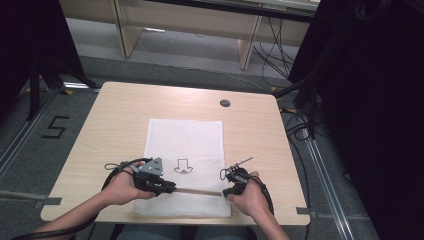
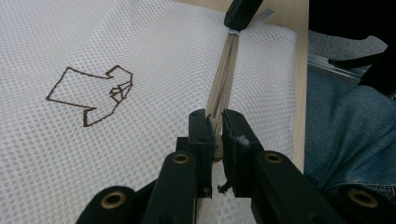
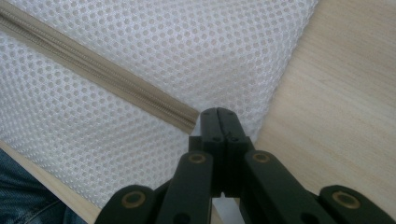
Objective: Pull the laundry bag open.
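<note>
Left hand-held gripper (image 2: 215, 128) is clamped on the zipper (image 2: 224, 77) of the mesh laundry bag (image 1: 184, 137); right hand-held gripper (image 3: 218, 116), jaws together, pins its end, probably for tension.

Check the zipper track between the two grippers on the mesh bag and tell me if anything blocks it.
Nothing visible does. The beige zipper runs bare across the white mesh bag from the left gripper, whose jaws pinch it, to the right gripper, shut at its far end.
</note>
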Demonstrator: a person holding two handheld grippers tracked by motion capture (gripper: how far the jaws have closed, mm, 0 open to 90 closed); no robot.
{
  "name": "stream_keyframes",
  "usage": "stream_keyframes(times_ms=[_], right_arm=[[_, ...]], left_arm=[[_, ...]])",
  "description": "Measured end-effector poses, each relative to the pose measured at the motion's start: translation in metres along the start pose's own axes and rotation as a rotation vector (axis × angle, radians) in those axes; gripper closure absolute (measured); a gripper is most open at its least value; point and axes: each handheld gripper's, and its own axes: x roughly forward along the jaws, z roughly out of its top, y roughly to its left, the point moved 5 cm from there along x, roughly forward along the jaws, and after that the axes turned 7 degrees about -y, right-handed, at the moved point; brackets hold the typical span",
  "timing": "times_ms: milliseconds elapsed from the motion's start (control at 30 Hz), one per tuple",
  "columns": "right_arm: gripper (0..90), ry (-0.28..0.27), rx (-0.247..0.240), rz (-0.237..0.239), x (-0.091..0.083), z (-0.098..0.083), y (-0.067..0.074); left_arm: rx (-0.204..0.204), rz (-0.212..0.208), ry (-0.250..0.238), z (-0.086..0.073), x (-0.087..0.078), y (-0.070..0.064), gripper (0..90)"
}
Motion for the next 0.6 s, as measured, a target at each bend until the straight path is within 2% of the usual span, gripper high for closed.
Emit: stream_keyframes(times_ms=[300, 400, 433, 567, 600], right_arm=[[90.0, 0.005, 0.008, -0.009, 0.0004, 0.0001, 0.0006], [90.0, 0.0, -0.002, 0.0, 0.0, 0.0, -0.0001], [90.0, 0.002, -0.002, -0.002, -0.0001, 0.0002, -0.0002], [90.0, 0.004, 0.0, -0.003, -0.0001, 0.0004, 0.0005], [90.0, 0.003, 0.003, -0.007, 0.0001, 0.0002, 0.0008]], left_arm=[[0.011, 0.008, 0.016, -0.001, -0.0017, -0.0007, 82.1], [-0.006, 0.009, 0.002, -0.0038, -0.0058, 0.0012, 82.1], [0.001, 0.004, -0.008, -0.003, -0.0068, 0.0013, 82.1], [0.012, 0.011, 0.006, -0.0034, -0.0065, 0.0013, 82.1], [0.004, 0.008, 0.006, -0.0042, -0.0065, 0.0015, 82.1]])
